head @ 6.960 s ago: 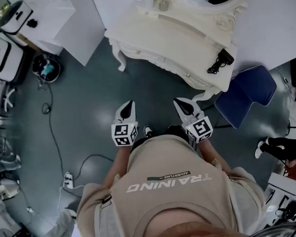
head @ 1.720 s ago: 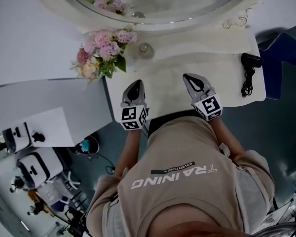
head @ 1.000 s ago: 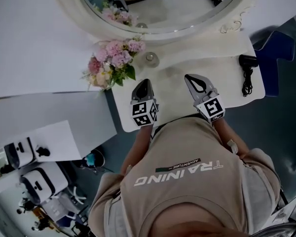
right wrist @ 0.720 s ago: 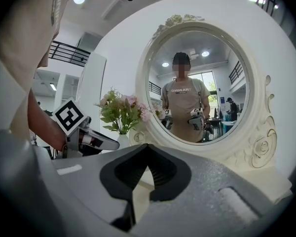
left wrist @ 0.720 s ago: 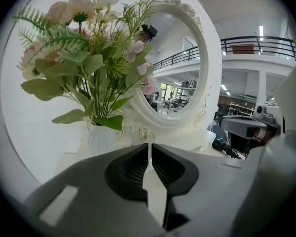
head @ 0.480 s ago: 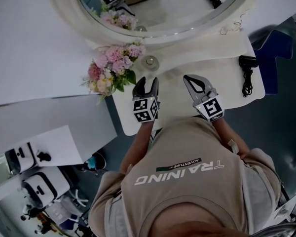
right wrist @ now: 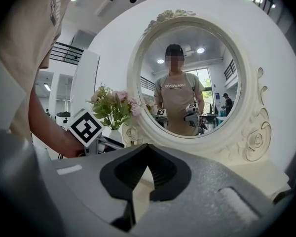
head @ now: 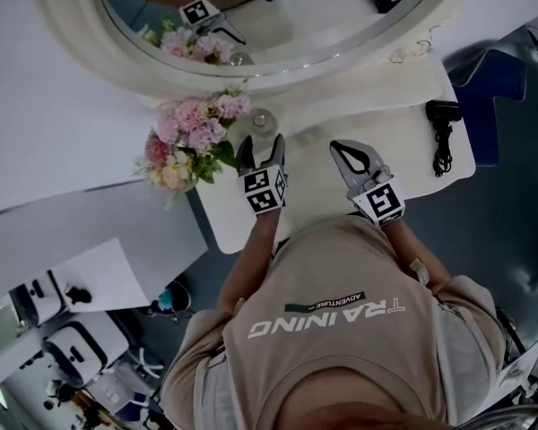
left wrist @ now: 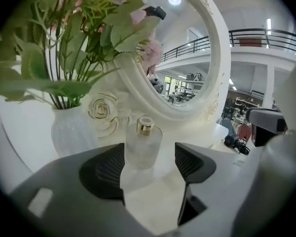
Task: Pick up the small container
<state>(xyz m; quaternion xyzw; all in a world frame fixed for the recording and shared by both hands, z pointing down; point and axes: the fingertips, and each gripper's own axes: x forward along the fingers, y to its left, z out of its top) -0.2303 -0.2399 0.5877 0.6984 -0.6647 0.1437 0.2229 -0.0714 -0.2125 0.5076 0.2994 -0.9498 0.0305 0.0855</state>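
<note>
The small container [left wrist: 143, 144] is a frosted glass bottle with a gold cap. It stands upright on the white dressing table [head: 318, 182], just in front of the mirror's frame. My left gripper [left wrist: 149, 158] points at it and its jaws are opening. The bottle sits just ahead of the two pads, which do not touch it. In the head view the bottle [head: 262, 120] is just beyond the left gripper [head: 260, 150]. My right gripper [head: 348, 150] hovers over the table to the right, shut and empty; its tips meet [right wrist: 147, 152].
A white vase [left wrist: 74, 132] of pink flowers [head: 193, 137] stands close to the left of the bottle. The big oval mirror [head: 278, 25] rises right behind it. A black hair dryer [head: 441, 115] with its cord lies at the table's right end, beside a blue chair [head: 489, 88].
My left gripper has moved forward toward the bottle and its jaws have spread from shut to wide. The right gripper has stayed shut and has barely shifted.
</note>
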